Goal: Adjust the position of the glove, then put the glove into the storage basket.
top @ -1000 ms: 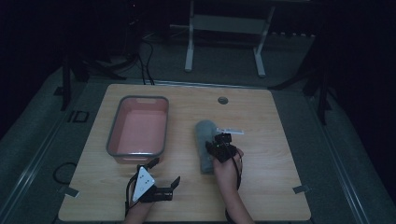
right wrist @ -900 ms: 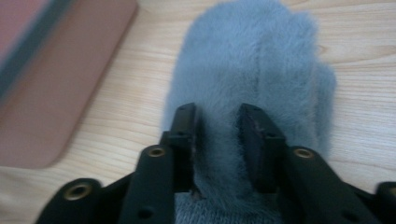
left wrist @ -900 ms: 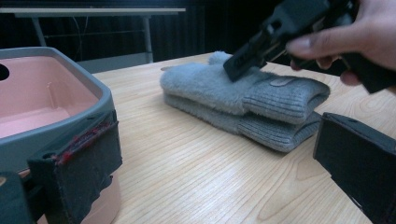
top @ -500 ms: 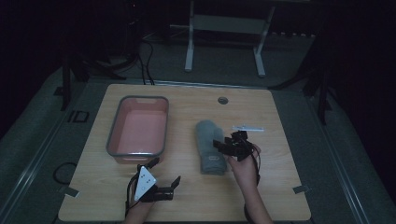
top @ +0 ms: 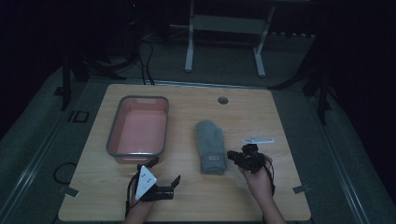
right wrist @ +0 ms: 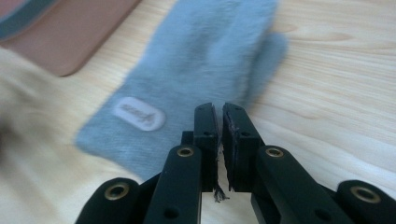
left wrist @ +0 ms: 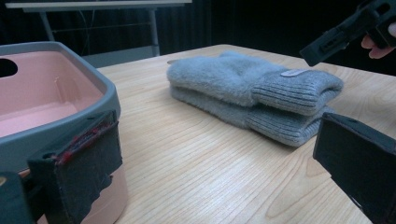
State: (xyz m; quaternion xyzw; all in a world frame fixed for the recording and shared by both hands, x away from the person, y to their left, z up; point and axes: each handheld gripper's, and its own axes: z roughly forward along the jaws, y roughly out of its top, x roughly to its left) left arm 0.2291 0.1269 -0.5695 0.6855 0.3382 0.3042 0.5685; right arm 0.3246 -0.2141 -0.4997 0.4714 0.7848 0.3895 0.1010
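Observation:
A pair of grey mittens [top: 210,147] lies stacked mid-table, cuffs toward me, with a pale label [right wrist: 139,113] on the top cuff. My right gripper [top: 233,157] hovers just right of the cuffs with its tips pointing at them. Its jaws are shut with nothing between them [right wrist: 219,112]. My left gripper [top: 164,171] rests near the front edge, left of the mittens, with its jaws wide open and empty [left wrist: 219,177]. It looks across bare wood at the mittens [left wrist: 252,91], and the right gripper [left wrist: 345,32] shows above them.
A pink tub with a grey rim [top: 112,135] stands at the left, close to my left gripper's left jaw; the tub [left wrist: 93,79] is empty. A small silvery piece [top: 258,140] lies right of the mittens. A round cable hole [top: 222,100] sits at the back.
My right gripper has drawn back off the mittens, moving right and toward the near edge. The left gripper has stayed put.

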